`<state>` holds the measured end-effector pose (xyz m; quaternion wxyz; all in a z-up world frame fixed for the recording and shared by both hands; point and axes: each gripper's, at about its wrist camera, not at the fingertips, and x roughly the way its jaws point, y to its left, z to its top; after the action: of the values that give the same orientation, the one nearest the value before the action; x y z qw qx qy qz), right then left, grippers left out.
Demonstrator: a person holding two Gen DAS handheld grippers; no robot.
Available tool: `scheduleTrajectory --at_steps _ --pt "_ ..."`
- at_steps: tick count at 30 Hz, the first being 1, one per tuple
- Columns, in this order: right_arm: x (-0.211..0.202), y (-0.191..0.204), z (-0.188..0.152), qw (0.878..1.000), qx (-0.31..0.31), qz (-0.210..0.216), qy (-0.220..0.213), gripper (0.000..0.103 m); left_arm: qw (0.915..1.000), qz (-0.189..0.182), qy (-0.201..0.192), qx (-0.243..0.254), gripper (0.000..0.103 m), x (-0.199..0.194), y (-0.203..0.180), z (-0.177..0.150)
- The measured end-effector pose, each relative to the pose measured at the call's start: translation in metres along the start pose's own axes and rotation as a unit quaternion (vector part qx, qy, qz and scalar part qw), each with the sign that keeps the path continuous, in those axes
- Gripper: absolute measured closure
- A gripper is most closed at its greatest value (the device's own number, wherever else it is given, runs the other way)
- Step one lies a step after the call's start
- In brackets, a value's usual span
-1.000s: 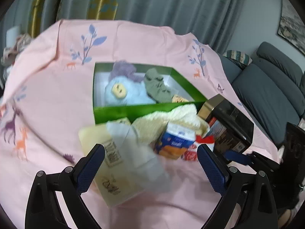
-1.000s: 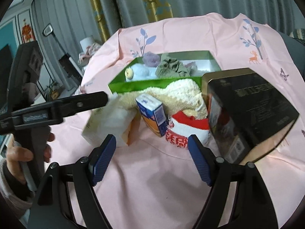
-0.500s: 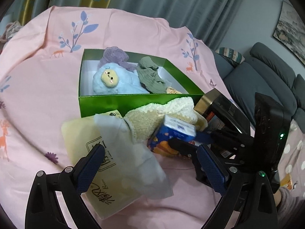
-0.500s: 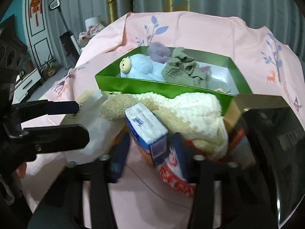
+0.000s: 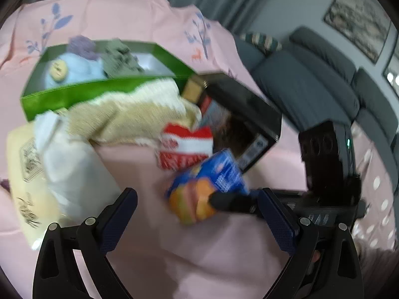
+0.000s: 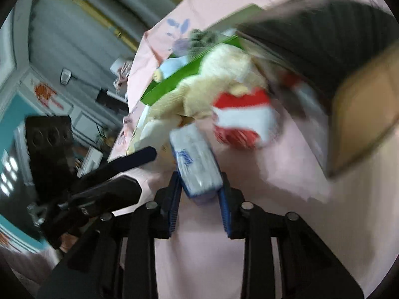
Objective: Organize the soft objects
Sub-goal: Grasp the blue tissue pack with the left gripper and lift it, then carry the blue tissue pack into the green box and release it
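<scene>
The right gripper [image 6: 199, 186] is clamped on a small blue and orange tissue pack [image 6: 195, 162], with both blue pads pressed against its sides; in the left wrist view the same pack [image 5: 207, 186] sits tilted at the tip of the right gripper's fingers, clear of the pile. The left gripper [image 5: 199, 214] stands wide with nothing between its pads and hangs over bare pink cloth [image 5: 187, 261], just beside a white plastic bag [image 5: 72, 169] that lies on a flat cream packet [image 5: 22, 174]. The green box [image 5: 82, 92] sits behind the pile and already holds a pale blue plush toy [image 5: 72, 69], a purple soft item [image 5: 82, 46] and a grey-green cloth [image 5: 119, 59]. A cream knitted piece [image 5: 134, 114] and a red and white sock [image 5: 187, 147] lie against the front wall of the box, next to a dark tin [image 5: 247, 114]. The step in hand appears to be clearing the tissue pack away from the soft items. The next move likely calls for setting the pack down apart from the pile, then bringing a free gripper onto the sock or the knitted piece for transfer into the box. Motion blur limits finer detail.
</scene>
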<state>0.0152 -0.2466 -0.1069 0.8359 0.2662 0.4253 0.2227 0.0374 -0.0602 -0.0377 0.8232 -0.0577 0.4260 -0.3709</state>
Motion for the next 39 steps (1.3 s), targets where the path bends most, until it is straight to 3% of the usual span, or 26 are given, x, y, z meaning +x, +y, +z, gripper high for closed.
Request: scheduleTrajectory --at_steps 7,13,16,18,20,26,31,39 --pt "-0.018 -0.022 -0.01 0.998 0.064 -0.005 -0.021 0.055 0.9993 0.0 0.035 0.014 0.006 0.031 -0.007 -0.002" --pt "-0.025 -0.024 -0.01 0.996 0.079 0.002 -0.049 0.049 0.9978 -0.003 0.058 0.031 0.008 0.054 -0.014 0.002" --pt "-0.023 -0.022 -0.009 0.997 0.064 -0.017 -0.049 0.055 0.9977 0.002 0.056 0.039 0.016 0.06 -0.018 0.006" --pt "-0.019 -0.026 -0.006 0.996 0.067 -0.024 -0.046 0.067 0.9973 0.009 0.059 0.044 0.022 0.064 -0.021 0.008" --pt "-0.019 -0.031 -0.003 0.996 0.072 -0.031 -0.044 0.072 0.9968 0.019 0.057 0.053 0.023 0.067 -0.023 0.008" --pt "-0.02 -0.026 -0.001 0.997 0.062 -0.034 -0.038 0.074 0.9973 0.023 0.047 0.051 0.024 0.058 -0.023 0.001" --pt "-0.032 0.001 0.005 0.998 0.036 -0.008 -0.049 0.074 0.9985 0.021 0.012 0.049 0.024 0.019 -0.026 0.001" --pt "-0.021 0.053 0.076 0.996 -0.036 0.014 -0.081 0.075 0.9955 0.055 -0.061 0.047 0.024 -0.028 -0.002 0.066"
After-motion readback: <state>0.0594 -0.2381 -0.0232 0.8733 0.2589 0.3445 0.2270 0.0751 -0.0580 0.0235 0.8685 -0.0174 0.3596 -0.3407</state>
